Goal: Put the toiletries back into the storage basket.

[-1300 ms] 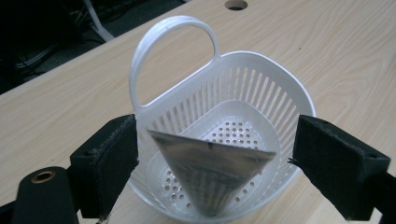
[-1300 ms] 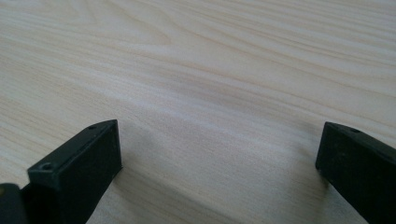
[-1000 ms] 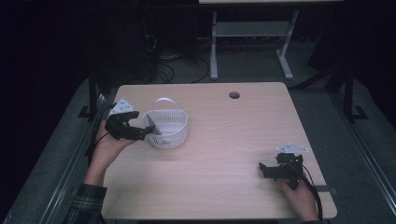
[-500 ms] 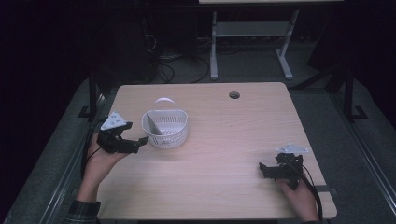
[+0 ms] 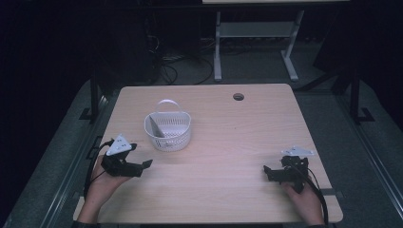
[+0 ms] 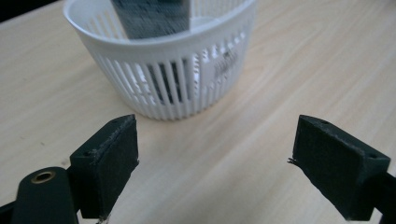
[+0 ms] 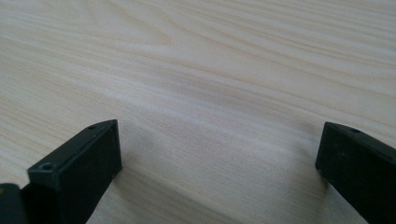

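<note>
A white slotted basket (image 5: 168,131) stands on the wooden table (image 5: 228,137), left of centre, with a dark flat piece leaning inside it (image 5: 155,127). My left gripper (image 5: 145,165) rests near the table's left front, a short way in front of the basket and apart from it, jaws open and empty. In the left gripper view the basket (image 6: 173,70) sits just beyond the open gripper (image 6: 215,158). My right gripper (image 5: 267,170) lies near the right front edge, open with nothing between its fingers; the right gripper view has bare wood past the gripper (image 7: 219,163).
A small round hole (image 5: 238,97) is in the table's far right part. Behind the table stand a white metal frame (image 5: 252,42) and loose cables (image 5: 180,61) on the dark floor. Black rails run along both table sides.
My left gripper has drawn back from the basket's left rim toward the front left of the table. The basket stays in place. The right gripper has not moved.
</note>
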Demonstrator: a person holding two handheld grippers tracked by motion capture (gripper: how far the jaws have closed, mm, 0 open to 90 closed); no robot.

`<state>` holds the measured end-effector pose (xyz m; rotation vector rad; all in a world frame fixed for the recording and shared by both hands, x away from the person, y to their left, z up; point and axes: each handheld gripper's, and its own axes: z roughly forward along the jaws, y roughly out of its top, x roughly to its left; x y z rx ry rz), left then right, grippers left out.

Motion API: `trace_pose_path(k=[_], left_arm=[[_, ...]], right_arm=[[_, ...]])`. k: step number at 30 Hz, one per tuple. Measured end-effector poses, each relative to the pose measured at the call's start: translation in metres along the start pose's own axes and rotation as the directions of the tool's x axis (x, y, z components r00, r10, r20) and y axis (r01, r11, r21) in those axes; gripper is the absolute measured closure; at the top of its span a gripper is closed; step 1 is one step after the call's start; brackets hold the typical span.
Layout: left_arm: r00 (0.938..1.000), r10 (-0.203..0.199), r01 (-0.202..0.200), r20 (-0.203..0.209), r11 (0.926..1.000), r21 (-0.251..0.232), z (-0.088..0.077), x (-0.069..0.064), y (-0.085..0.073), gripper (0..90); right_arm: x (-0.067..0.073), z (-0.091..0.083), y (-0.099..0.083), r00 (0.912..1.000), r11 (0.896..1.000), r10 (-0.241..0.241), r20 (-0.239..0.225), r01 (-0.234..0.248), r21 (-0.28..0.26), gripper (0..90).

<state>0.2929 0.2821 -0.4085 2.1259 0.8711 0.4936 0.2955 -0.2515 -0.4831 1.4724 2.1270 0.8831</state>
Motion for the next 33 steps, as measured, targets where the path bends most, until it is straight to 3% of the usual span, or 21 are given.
trace_pose_path(k=[11,17,20,23,33], left_arm=[[0.9994,0.009,-0.012,0.034,0.9977,0.067,0.018,-0.023,-0.039,13.3],[0.9984,0.042,-0.047,0.036,0.9906,0.129,0.028,-0.031,-0.051,13.0],[0.9983,0.039,-0.044,0.044,0.9909,0.127,0.029,-0.031,-0.052,13.0],[0.9974,-0.013,0.006,0.07,0.9952,0.098,0.031,-0.028,-0.057,12.9],[0.9975,-0.008,0.002,0.07,0.9966,0.082,0.031,-0.026,-0.058,12.8]], right_arm=[[0.0,0.0,0.0,1.0,1.0,0.002,0.0,-0.002,-0.001,0.0],[0.0,0.0,0.0,1.0,1.0,0.001,0.0,-0.001,-0.001,0.0],[0.0,0.0,0.0,1.0,1.0,0.001,0.0,-0.001,-0.001,0.0],[0.0,0.0,0.0,1.0,1.0,0.001,0.0,-0.001,-0.001,0.0],[0.0,0.0,0.0,1.0,1.0,0.001,0.0,-0.001,-0.001,0.0]])
